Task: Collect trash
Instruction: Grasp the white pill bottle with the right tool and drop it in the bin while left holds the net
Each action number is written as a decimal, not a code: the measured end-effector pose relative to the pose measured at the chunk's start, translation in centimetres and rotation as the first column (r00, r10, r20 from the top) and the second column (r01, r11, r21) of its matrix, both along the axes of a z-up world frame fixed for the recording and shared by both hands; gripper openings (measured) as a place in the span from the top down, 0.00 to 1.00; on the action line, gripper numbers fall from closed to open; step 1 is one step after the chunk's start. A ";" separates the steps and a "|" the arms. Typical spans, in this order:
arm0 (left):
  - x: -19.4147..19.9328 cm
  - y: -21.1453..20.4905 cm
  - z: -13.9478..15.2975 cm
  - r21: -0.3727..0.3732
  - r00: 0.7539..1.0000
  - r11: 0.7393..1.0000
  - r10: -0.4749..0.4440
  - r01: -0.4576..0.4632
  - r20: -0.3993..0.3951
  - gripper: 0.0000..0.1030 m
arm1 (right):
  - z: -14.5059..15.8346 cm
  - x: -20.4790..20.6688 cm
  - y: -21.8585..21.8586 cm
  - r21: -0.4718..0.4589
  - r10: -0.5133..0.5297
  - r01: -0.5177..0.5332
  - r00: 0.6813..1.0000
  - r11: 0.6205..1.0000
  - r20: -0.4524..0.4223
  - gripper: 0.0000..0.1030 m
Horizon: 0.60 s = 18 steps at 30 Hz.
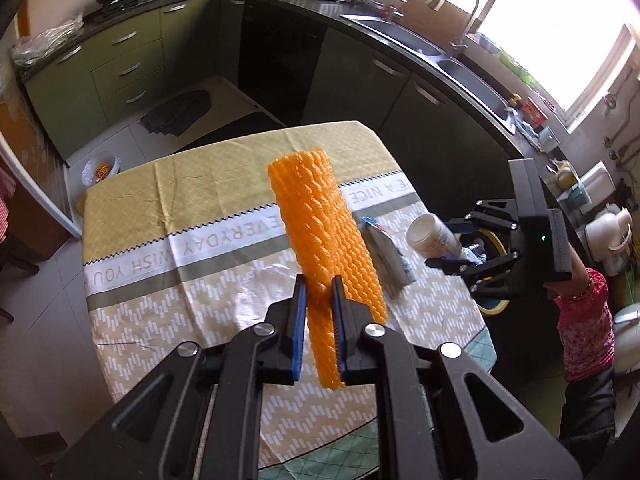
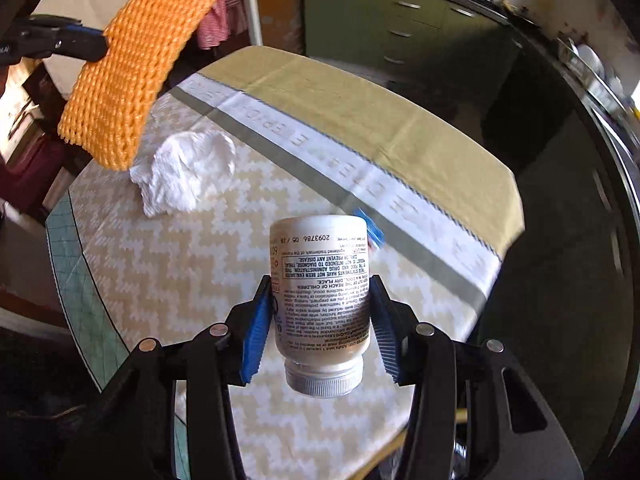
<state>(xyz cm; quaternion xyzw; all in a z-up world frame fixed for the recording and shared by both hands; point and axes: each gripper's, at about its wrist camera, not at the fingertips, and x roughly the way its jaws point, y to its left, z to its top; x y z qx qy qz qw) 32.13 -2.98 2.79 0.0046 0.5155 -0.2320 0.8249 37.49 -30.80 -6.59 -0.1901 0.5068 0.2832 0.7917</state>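
Left gripper [image 1: 320, 320]: clamped on the orange foam-mesh fruit sleeve [image 1: 320, 236], mid-frame, lifted above the table.
Right gripper [image 2: 320, 320]: closed around the white plastic pill bottle [image 2: 320, 300], cap toward the camera, lower centre.
Doing it well: I judge both are being carried off; grip steady, as the sleeve is soft.
Table [image 2: 400, 128] count: one crumpled white tissue [image 2: 188, 170], left of centre; one blue-and-white wrapper [image 1: 386, 256].
Held count: one sleeve, one bottle.

The orange foam net sleeve [image 1: 326, 240] looked soft and knobbly. The pill bottle [image 2: 320, 292] was smooth white plastic with a glossy paper label. The tablecloth [image 2: 360, 128] was matt woven cloth; the tissue [image 2: 188, 172] crumpled paper.
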 end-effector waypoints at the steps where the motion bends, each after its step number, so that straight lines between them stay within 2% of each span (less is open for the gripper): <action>1: -0.5 -1.2 0.0 -0.002 0.999 0.999 -0.034 0.034 0.000 0.88 | -0.1 -1.4 -2.5 -0.012 -0.045 0.045 0.999 0.999 -0.005 0.54; 5: -1.6 -6.3 -0.3 -0.002 0.990 0.990 -0.144 0.144 -0.010 0.88 | -2.0 -6.1 -12.9 -0.085 -0.244 0.240 0.969 0.967 -0.042 0.54; 9: -2.3 -11.9 -1.1 0.009 0.972 0.972 -0.233 0.234 -0.025 0.88 | -4.2 -9.6 -21.1 -0.078 -0.411 0.406 0.909 0.911 -0.074 0.54; 12: -3.0 -15.9 -1.8 0.030 0.954 0.955 -0.295 0.296 -0.045 0.88 | -5.8 -11.5 -23.9 -0.018 -0.430 0.430 0.896 0.903 -0.109 0.54; 16: -3.8 -21.3 -2.7 0.050 0.925 0.925 -0.374 0.378 -0.067 0.88 | -7.6 -12.5 -25.2 -0.015 -0.423 0.424 0.900 0.906 -0.105 0.53; 18: -4.3 -24.0 -3.0 0.048 0.909 0.909 -0.410 0.414 -0.072 0.88 | -7.6 -12.7 -25.9 0.017 -0.431 0.436 0.896 0.900 -0.108 0.53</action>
